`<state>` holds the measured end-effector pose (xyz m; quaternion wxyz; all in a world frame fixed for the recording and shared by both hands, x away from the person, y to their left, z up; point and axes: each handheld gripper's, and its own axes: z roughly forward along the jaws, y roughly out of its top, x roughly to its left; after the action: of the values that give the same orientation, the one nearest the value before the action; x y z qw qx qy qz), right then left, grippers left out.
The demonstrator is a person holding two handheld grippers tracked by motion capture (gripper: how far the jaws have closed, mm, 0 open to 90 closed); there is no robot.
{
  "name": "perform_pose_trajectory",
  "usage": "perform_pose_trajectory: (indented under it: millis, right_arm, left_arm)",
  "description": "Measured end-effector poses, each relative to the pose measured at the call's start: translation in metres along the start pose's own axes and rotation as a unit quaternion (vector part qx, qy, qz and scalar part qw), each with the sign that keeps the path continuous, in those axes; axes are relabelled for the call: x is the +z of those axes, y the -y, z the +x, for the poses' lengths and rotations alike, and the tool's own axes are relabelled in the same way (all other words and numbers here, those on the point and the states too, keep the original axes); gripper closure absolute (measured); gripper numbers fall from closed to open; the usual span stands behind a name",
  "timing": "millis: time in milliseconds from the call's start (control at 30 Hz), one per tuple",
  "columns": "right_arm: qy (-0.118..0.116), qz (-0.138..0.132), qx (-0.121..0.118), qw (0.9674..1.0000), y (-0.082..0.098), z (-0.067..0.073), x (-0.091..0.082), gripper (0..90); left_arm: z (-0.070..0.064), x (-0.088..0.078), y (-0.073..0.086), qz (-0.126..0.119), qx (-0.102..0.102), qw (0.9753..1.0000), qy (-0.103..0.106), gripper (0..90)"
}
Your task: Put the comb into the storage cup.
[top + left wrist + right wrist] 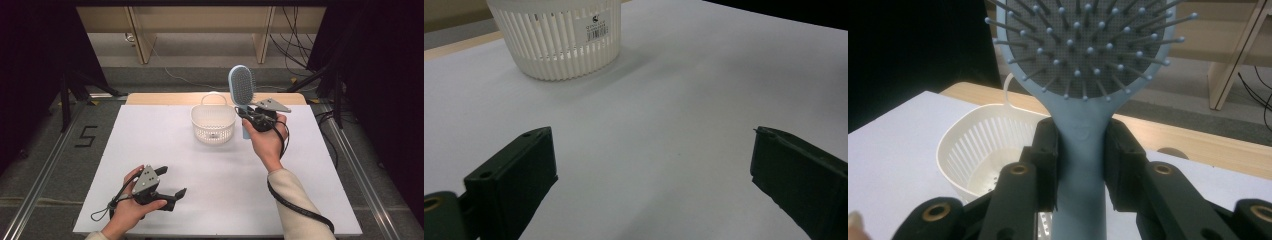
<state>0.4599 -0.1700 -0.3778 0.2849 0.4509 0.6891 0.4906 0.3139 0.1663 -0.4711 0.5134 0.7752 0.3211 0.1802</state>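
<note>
Right gripper (248,116) clamped on blue brush (241,86) handle, brush upright just right of white basket (213,123), barcode sticker (597,27) on basket wall, print too small to read, left gripper (170,182) wide, empty, low over table (150,145), "5" (86,136) marked on floor.

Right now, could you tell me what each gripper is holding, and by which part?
The right gripper holds the blue hairbrush upright by its handle, beside the basket. The left gripper holds nothing, its jaws open.
</note>
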Motion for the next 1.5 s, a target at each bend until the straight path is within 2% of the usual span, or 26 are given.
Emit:
perform_pose_trajectory:
  millis: [1500]
  right_arm:
    - [-0.003,-0.005,-0.004,1.0,-0.011,0.007,0.009,70.3]
  left_arm:
    - [-0.001,0.0,0.0,0.0,0.0,1.0,0.001,4.3]
